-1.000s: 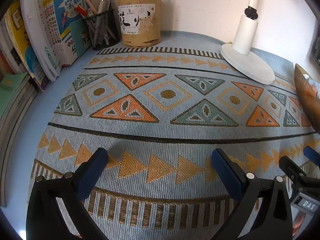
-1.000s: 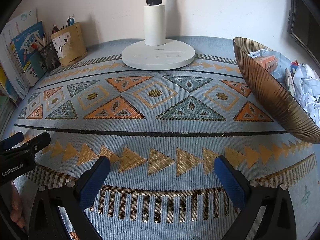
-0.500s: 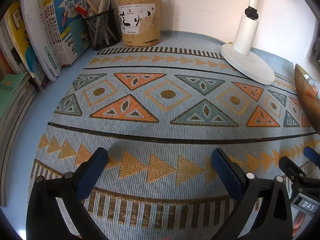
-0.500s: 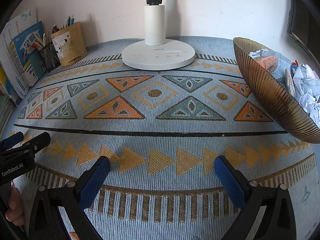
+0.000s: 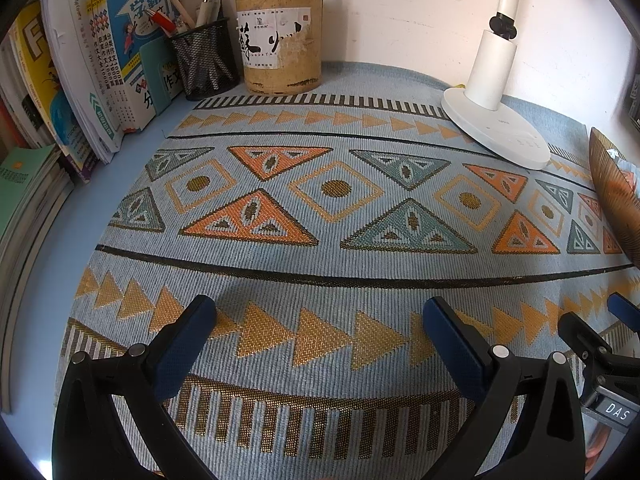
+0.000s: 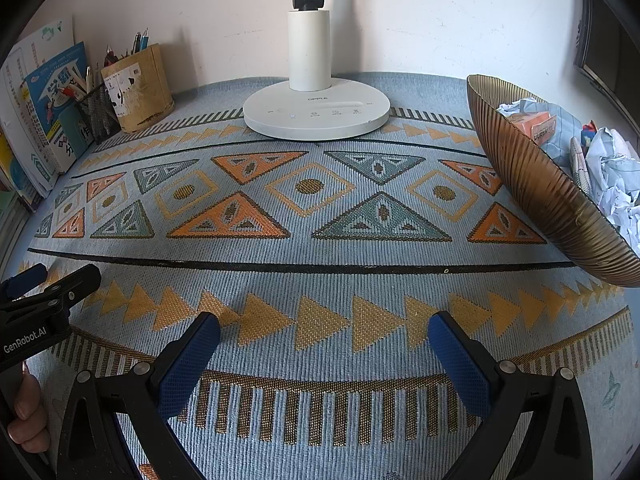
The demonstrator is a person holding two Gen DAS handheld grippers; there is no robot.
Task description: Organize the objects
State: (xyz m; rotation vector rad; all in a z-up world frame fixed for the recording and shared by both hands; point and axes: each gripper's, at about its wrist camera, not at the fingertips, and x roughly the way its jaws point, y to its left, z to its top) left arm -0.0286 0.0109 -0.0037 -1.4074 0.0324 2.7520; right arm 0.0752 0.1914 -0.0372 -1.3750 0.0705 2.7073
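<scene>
Two grippers hang low over a woven mat [image 5: 320, 280] of pale blue, patterned with orange and teal triangles, ochre diamonds and a row of gold arrowheads. The left gripper [image 5: 319, 320] fills the bottom of the left wrist view, its blue-padded fingers [image 5: 184, 344] spread wide with nothing between them; the right gripper [image 6: 323, 334] sits the same way at the bottom of the right wrist view, jaws wide apart and empty. Each tool shows at the edge of the other's view, and a hand [image 6: 28, 420] grips the left one's handle at the lower left of the right wrist view.

At the right edge of the right wrist view stands a ribbed, bronze-brown bowl [image 6: 532, 184], tilted on the mat, holding crumpled white paper [image 6: 616, 188], an orange box [image 6: 540, 124] and some blue-checked cloth or paper. Only its rim shows at the right edge of the left wrist view.

Against the wall at upper left of the left wrist view are a tan cylindrical holder [image 5: 280, 40] with a torn label and pens, touching or just beside a black mesh cup [image 5: 204, 60] of pens, then books [image 5: 100, 64] leaning upright. A white lamp [image 6: 316, 112] with a round base stands at top centre of the right wrist view.
</scene>
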